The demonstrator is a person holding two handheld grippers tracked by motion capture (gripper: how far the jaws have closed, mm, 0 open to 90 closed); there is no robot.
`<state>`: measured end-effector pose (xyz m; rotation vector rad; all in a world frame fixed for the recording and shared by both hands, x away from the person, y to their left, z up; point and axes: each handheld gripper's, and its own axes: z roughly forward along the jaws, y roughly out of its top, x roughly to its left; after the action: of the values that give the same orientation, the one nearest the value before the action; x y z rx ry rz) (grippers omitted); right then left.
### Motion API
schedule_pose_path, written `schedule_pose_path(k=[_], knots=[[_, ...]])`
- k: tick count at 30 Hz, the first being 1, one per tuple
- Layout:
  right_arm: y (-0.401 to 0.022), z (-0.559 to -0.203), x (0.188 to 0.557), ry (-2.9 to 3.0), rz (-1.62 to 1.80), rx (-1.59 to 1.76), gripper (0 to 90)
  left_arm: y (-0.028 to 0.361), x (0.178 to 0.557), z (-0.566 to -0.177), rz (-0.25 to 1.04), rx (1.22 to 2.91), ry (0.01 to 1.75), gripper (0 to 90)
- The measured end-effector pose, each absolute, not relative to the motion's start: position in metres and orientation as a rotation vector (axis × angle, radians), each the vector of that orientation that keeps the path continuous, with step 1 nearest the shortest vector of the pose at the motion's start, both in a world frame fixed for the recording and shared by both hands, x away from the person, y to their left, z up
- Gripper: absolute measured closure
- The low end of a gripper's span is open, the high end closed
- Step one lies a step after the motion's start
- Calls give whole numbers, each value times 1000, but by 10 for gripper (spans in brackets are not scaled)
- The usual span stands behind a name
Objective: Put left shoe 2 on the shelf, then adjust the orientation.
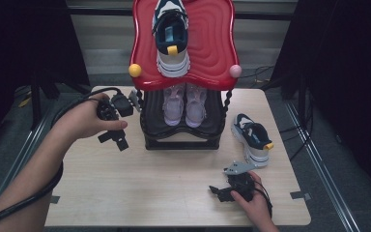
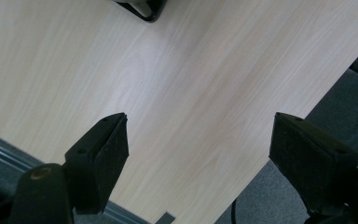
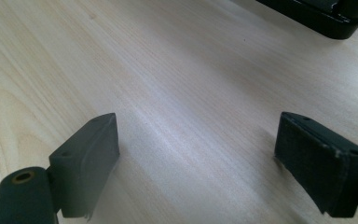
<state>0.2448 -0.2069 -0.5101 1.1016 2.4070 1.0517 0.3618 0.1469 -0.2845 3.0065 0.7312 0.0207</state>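
A navy and white sneaker (image 1: 171, 36) lies on the red top shelf (image 1: 212, 43) of a shoe rack. Its match (image 1: 252, 139) rests on the wooden table (image 1: 174, 179), right of the rack. A pale pink pair (image 1: 185, 104) sits on the black lower shelf (image 1: 207, 126). My left gripper (image 1: 124, 123) is held just left of the rack, jaws open and empty over bare wood (image 2: 168, 70). Near the front edge, my right gripper (image 1: 217, 192) is low over the table, open with nothing between its fingers (image 3: 88, 158).
The rack's black base shows as a corner (image 2: 144, 7) in the left gripper view and as an edge (image 3: 326, 16) in the right gripper view. Yellow (image 1: 135, 70) and pink (image 1: 235, 71) knobs sit at the red shelf's corners. Dark curtains flank the table.
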Motion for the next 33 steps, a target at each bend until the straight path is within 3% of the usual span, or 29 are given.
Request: schedule_pose_path(k=[7,14,33], knots=[[-207,-510,245,2406,1051,1101,130,152,362,-326,-7,2988,745,196],[-207,-510,245,2410,1048,1104,130,156,358,-369,14,2861,792,196],[-212,-510,244,2440,1057,1054,129,162,346,-450,183,2550,858,185]])
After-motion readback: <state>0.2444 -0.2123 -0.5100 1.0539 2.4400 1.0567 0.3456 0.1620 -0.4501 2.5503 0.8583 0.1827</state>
